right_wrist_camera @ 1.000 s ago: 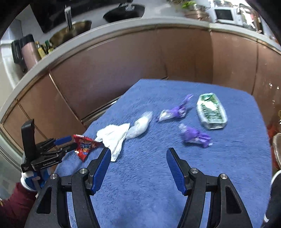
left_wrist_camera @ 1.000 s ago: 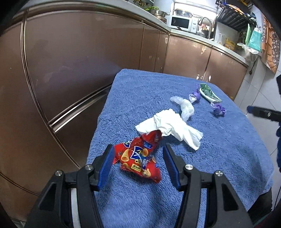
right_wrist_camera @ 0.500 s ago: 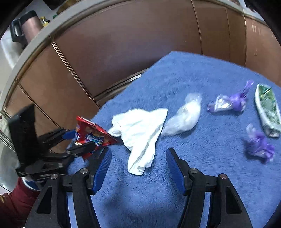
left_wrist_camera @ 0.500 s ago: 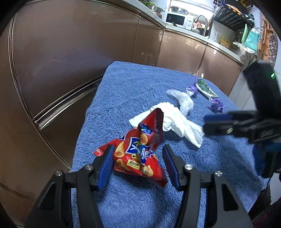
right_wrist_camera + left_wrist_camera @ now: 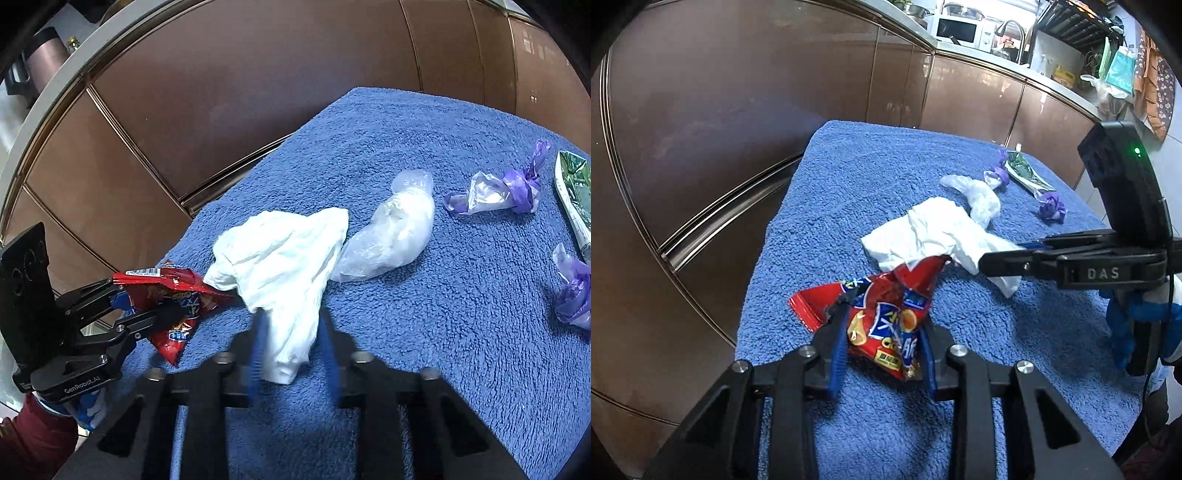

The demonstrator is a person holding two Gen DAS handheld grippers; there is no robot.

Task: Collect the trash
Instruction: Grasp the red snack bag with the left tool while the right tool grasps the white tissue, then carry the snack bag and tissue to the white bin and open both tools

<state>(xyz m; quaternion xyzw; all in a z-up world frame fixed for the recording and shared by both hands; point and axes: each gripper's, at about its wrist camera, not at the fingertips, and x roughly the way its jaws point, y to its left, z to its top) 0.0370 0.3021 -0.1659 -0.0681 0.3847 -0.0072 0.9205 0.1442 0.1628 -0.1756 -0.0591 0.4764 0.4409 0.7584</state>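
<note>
Left tongs [image 5: 882,347] clamped on chip bag [image 5: 886,317], right tongs [image 5: 293,354] blurred, closing round tissue [image 5: 284,258], grip unclear.

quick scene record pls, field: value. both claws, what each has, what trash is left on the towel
surface: blue towel
left claw: shut on red snack bag, bag lifted at one end
right claw: closing around the white tissue, blurred, grip not confirmed
clear bag: lying on towel, touching tissue's far edge
purple wrappers: two, one far, one at right edge
green packet: flat, far right, partly cut off
backdrop: brown cabinets
</note>
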